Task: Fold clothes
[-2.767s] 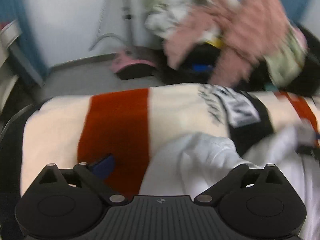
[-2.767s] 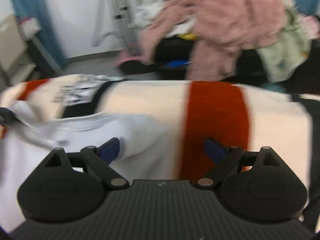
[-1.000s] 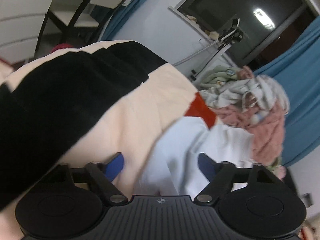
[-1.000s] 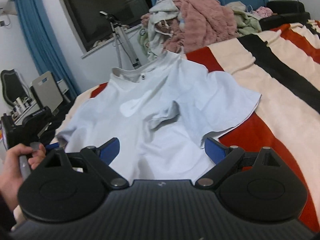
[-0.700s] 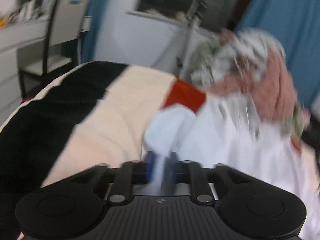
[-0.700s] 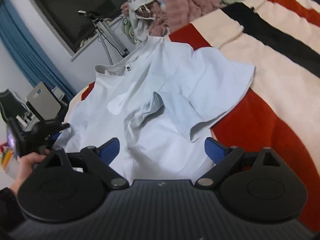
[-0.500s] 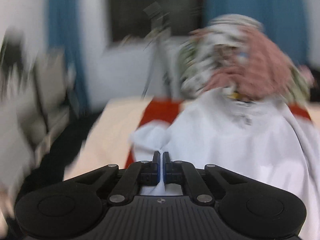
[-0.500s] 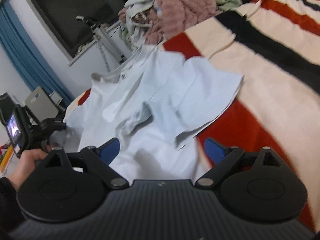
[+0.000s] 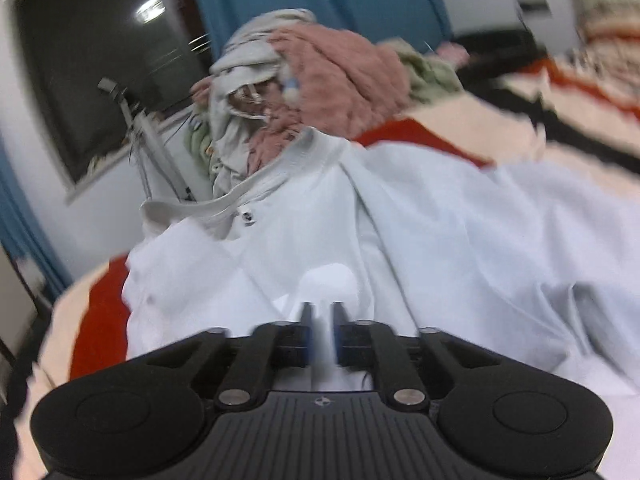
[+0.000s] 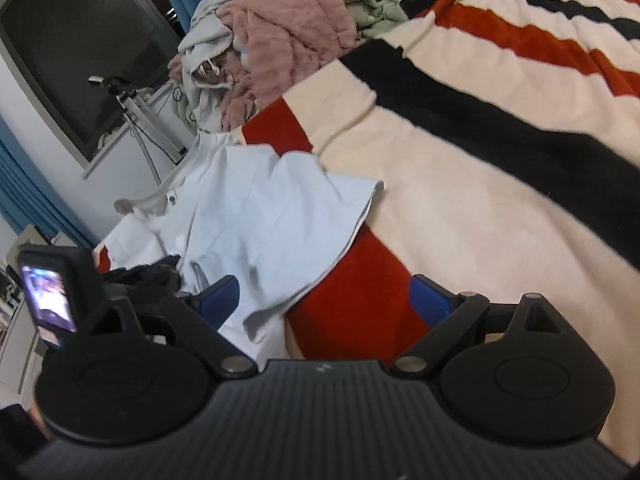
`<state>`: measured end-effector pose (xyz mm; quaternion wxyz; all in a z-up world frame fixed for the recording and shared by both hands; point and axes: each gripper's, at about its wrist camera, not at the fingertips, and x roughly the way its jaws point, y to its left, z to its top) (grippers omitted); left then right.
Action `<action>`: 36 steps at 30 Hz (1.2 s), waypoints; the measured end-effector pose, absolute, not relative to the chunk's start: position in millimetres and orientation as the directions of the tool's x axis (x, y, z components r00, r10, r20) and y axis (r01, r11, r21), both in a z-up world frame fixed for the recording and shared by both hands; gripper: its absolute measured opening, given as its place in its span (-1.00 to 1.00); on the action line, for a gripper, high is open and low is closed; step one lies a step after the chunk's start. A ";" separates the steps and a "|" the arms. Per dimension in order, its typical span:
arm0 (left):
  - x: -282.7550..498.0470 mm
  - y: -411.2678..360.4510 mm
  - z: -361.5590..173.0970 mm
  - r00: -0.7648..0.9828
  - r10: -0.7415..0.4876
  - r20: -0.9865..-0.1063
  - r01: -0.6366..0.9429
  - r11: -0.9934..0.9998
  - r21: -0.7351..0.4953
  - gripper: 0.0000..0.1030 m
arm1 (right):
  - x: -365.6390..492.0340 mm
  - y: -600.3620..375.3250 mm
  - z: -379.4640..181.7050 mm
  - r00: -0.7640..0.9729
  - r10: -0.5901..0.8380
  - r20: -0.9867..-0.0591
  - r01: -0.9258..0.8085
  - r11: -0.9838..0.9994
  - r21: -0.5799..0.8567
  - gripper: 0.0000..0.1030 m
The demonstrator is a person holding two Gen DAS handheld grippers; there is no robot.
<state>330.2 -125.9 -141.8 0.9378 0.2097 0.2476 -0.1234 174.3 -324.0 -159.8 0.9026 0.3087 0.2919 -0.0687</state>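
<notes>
Two tongs work over a bed (image 10: pixel 460 208) with a cream, red and black striped blanket. Left tongs (image 9: pixel 320 334) are clenched on a pinch of the white shirt (image 9: pixel 420 232), cloth caught between the blue pads, though the view is blurred. Right tongs (image 10: pixel 324 300) are released, pads wide apart, above the shirt's hem edge and a red stripe. In the right view the shirt (image 10: pixel 256 216) lies on the blanket near the bed's foot, collar and one dark button towards a tripod (image 10: pixel 136 120), one sleeve spread out to the right. Behind it sits a pile (image 10: pixel 272 40) of pink, grey and green clothes. On the left tongs, seen from the right, a small screen (image 10: pixel 48 300) glows. No writing or label is legible anywhere.
</notes>
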 end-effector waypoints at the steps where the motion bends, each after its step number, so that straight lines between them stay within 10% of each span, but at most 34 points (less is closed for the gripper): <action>1: 327.6 -117.7 -136.4 0.848 -0.143 -0.510 0.325 0.901 0.288 -0.02 | 175.6 -323.3 -160.9 0.819 0.062 -0.571 0.304 0.797 0.522 0.81; 16: 401.6 -5.0 -85.7 0.899 -0.105 -0.425 0.048 0.988 -0.144 0.05 | 185.2 -307.0 -166.4 0.821 0.027 -0.570 0.299 0.830 0.471 0.80; 21: 432.6 -3.7 -94.7 0.859 -0.148 -0.491 0.098 0.987 -0.126 -0.92 | 190.6 -300.2 -168.0 0.827 -0.003 -0.562 0.291 0.857 0.425 0.80; 29: 449.3 116.0 -49.0 0.895 -0.163 -0.415 0.036 0.954 -0.298 -0.93 | 201.4 -282.6 -167.5 0.836 -0.047 -0.546 0.273 0.900 0.339 0.81; 36: 502.0 221.2 -23.9 0.836 0.101 -0.540 -0.209 0.967 -0.143 -0.93 | 215.7 -262.5 -165.0 0.835 -0.103 -0.541 0.271 0.932 0.241 0.81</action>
